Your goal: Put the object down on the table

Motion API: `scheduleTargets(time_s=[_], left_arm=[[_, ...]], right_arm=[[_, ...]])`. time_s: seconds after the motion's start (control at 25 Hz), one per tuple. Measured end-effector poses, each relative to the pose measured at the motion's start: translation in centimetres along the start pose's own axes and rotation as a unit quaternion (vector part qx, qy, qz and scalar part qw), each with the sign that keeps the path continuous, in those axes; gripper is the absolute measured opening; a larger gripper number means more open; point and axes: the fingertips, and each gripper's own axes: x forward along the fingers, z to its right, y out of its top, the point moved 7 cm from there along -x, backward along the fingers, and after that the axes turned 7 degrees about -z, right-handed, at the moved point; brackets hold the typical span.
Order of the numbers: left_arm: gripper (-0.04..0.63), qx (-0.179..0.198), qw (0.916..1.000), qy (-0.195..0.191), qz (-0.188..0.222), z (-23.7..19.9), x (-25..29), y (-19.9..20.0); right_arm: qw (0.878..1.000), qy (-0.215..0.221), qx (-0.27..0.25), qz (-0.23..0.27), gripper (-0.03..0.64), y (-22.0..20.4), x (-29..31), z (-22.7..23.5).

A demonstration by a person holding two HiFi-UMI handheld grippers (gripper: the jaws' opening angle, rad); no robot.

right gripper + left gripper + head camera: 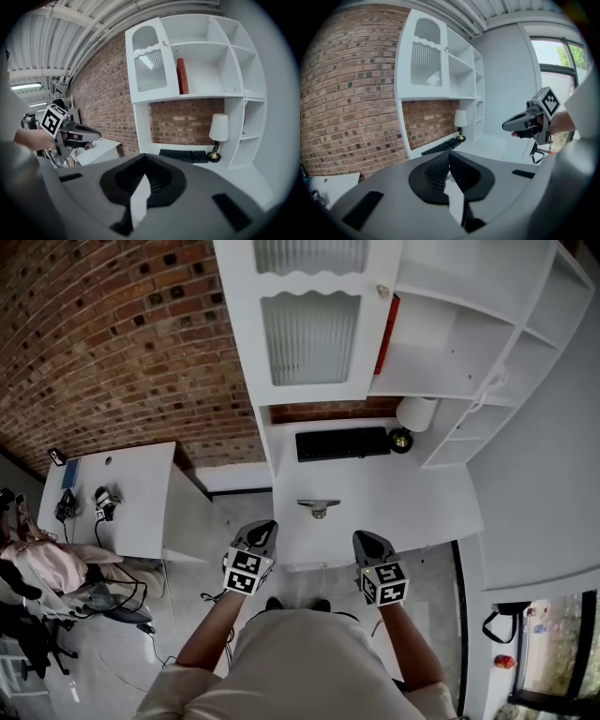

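The small grey flat-topped object (319, 508) is lying on the white table (412, 502), near the front edge and roughly midway between the two grippers. It is too small to identify; it may be a metal clip or a stand. Nothing is touching it.

The left gripper (265, 526) is hovering at the front edge of the table, with its tongs pressed together on nothing. The right gripper (366, 538) is hovering likewise, with its tongs also pressed together and empty.

Judging by this layout, the object is already sitting on the table. To finish the step well:
- Keep both grippers level and clear of the object.
- Draw them straight back toward the body, not across the table.
- Confirm that the object is sitting flat and is not overhanging the edge.

The table surface is plain, smooth and mostly bare. At the back, well apart from the object, a black keyboard (342, 442) is lying beside a white-shaded lamp with a brass base (412, 418). Above these, a white cabinet with a ribbed glass door (309, 334) and open white shelves are rising, with a red book (386, 334) standing upright on one shelf. A red brick wall (112, 334) is running behind. A second white desk (131, 493) is standing to the left.
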Motion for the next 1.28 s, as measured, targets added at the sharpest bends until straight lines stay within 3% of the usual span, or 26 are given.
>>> scheduleTargets(time_s=[0.24,0.4,1.28], left_arm=[[-0.006,-0.019,0.9983,-0.006,0.056,-2.7,-2.3,1.1],[-0.006,-0.027,0.9969,-0.016,0.072,-3.3,-3.0,1.4],[-0.006,-0.034,0.9957,-0.046,0.074,-1.7,-3.5,0.9]], right_arm=[[0.999,-0.022,0.004,0.033,0.002,2.1,-0.7,-1.4],[0.998,-0.034,-0.003,0.044,0.002,2.7,-1.2,-2.0],[0.997,-0.038,-0.007,0.06,0.002,3.1,-2.9,-3.1]])
